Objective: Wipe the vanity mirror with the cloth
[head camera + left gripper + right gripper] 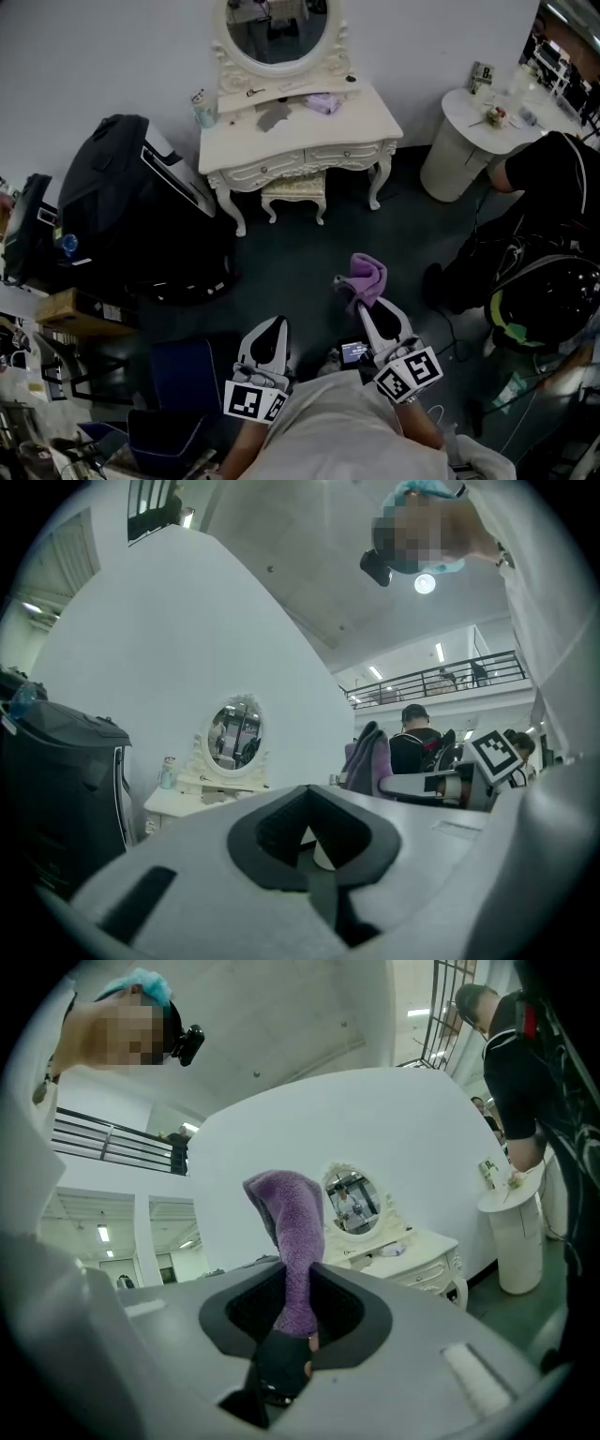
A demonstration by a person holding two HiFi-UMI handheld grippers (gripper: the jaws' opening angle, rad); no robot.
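The oval vanity mirror (277, 30) stands on a white dressing table (356, 127) against the far wall, well ahead of both grippers. It also shows small in the left gripper view (234, 735) and in the right gripper view (352, 1199). My right gripper (361, 305) is shut on a purple cloth (367, 276), which sticks up from between its jaws (292, 1241). My left gripper (276, 324) is held low beside it, jaws together and nothing in them (314, 846). Neither gripper is near the mirror.
A white stool (293, 192) sits under the dressing table. A can (202, 108) and a small purple item (322, 103) lie on its top. A black case (122, 187) stands at left. At right are a round white table (464, 141) and a person in black (553, 187).
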